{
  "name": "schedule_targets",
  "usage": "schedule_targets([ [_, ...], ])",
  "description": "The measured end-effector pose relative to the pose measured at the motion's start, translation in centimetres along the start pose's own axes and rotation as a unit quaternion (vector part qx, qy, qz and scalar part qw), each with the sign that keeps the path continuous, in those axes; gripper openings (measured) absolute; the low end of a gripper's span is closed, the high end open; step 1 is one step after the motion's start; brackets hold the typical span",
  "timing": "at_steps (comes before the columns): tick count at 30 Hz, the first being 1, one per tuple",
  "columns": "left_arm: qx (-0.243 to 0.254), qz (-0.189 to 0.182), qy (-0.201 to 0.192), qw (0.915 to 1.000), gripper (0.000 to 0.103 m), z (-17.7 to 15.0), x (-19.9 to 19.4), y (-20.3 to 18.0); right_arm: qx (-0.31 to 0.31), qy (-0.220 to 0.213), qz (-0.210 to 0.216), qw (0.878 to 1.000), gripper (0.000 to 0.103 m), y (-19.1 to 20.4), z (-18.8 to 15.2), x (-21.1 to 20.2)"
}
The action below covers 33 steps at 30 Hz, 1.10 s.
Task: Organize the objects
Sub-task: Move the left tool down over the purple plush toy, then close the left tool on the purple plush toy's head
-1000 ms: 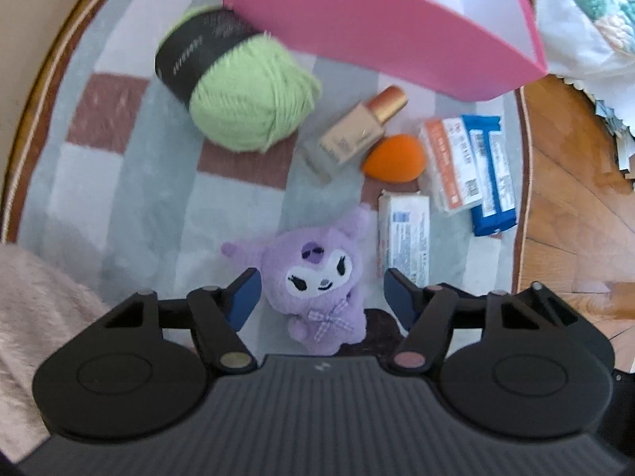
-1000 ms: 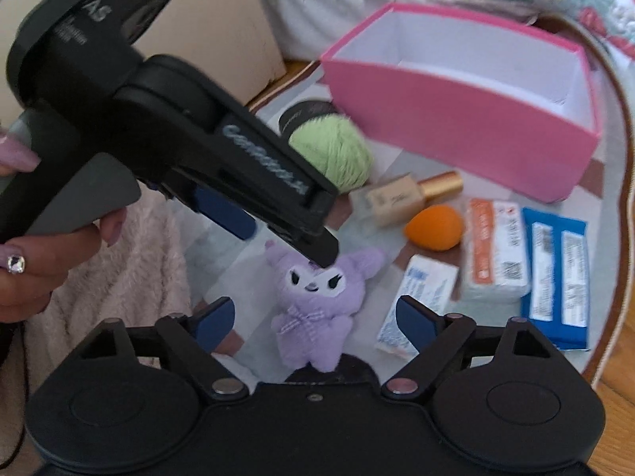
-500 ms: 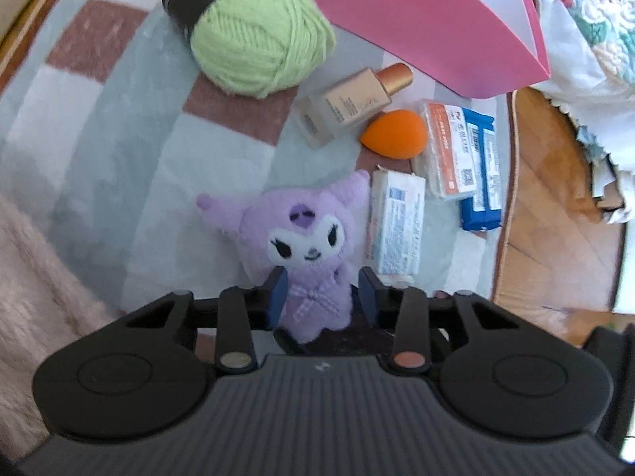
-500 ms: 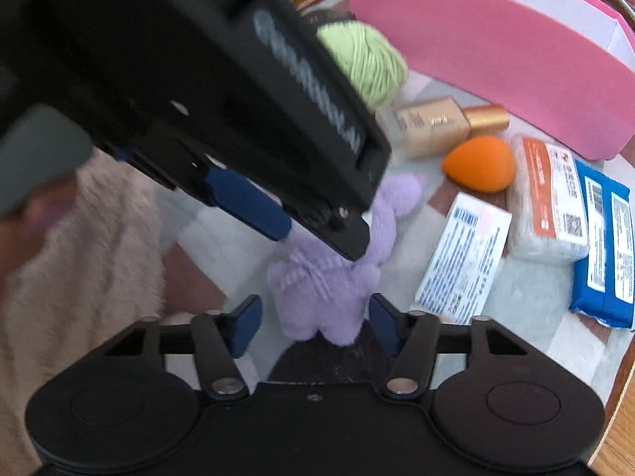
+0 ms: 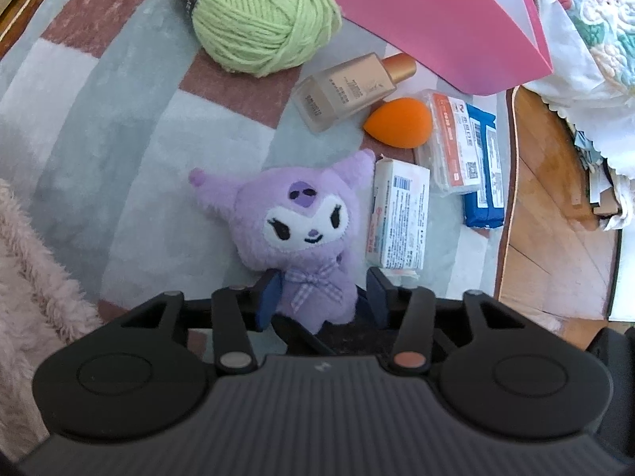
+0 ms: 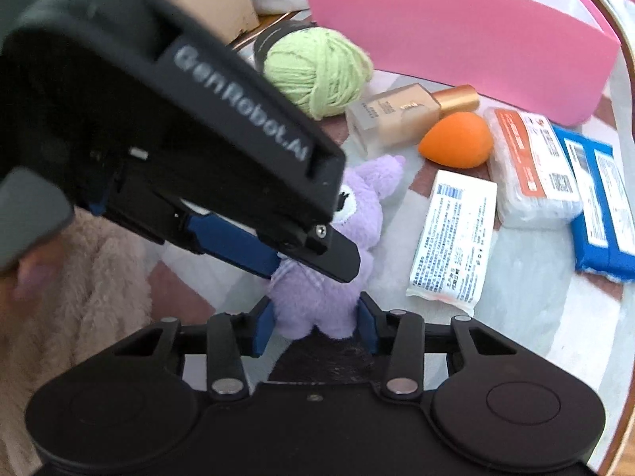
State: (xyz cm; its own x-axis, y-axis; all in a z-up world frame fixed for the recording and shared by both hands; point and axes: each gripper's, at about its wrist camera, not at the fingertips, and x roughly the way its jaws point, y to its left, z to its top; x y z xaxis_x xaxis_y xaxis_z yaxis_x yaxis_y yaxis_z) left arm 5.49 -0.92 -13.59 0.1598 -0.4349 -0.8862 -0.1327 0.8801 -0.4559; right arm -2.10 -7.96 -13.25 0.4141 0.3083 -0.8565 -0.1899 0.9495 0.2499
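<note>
**Two grippers on one plush – handoff risk**

Purple plush (image 5: 305, 234) lying on checked rug (image 5: 99, 127), near side of pink box (image 6: 456, 39), well apart from it. Left gripper (image 5: 319, 297) down over plush body; jaws opening, plush between them, left pad against its side, other pad looks just clear. Right gripper (image 6: 315, 325) low at plush feet; jaws closing, pads pressing fur both sides. Left gripper overlapping right one's view, hiding most of plush head.

Between plush and pink box: green yarn ball (image 5: 266, 20), foundation bottle (image 5: 349, 91), orange sponge (image 5: 399, 123). White packet (image 5: 399, 216) just beside plush, box side right; orange-label pack (image 5: 452, 142) and blue pack (image 5: 484, 174) beyond it.

Likely risks: grip only on soft lower end, so plush may sag or slip out on lift; tools colliding while crowded on same toy; plush ear brushing white packet and dragging it; swinging plush clipping box wall on way in.
</note>
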Motion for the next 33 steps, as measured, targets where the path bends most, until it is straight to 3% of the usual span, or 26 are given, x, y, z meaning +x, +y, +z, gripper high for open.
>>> schedule_targets([
  [5, 0.029, 0.014, -0.019, 0.9993, 0.047, -0.6, 0.1, -0.7, 0.034, -0.010, 0.011, 0.999, 0.047, -1.4, 0.0, -0.3],
  [9, 0.053, 0.031, -0.030, 0.9977, 0.036, -1.0, 0.0, -1.0, 0.054, -0.018, 0.017, 0.998, 0.046, -1.2, -0.4, -0.6],
  [16, 0.050, 0.015, -0.035, 0.9980, 0.030, -1.1, -0.5, -0.7, 0.066, -0.021, 0.012, 0.998, 0.045, -4.5, 0.8, -0.2],
  [24, 0.085, 0.015, -0.058, 0.9946, 0.029, -2.0, -2.8, -2.2, 0.045, -0.036, 0.006, 0.998, 0.044, -4.1, 0.6, -1.6],
  [33, 0.136, 0.007, -0.085, 0.9870, 0.029, -2.1, -6.5, -5.7, 0.004, -0.084, -0.023, 0.996, 0.044, -4.9, 1.6, -4.8],
])
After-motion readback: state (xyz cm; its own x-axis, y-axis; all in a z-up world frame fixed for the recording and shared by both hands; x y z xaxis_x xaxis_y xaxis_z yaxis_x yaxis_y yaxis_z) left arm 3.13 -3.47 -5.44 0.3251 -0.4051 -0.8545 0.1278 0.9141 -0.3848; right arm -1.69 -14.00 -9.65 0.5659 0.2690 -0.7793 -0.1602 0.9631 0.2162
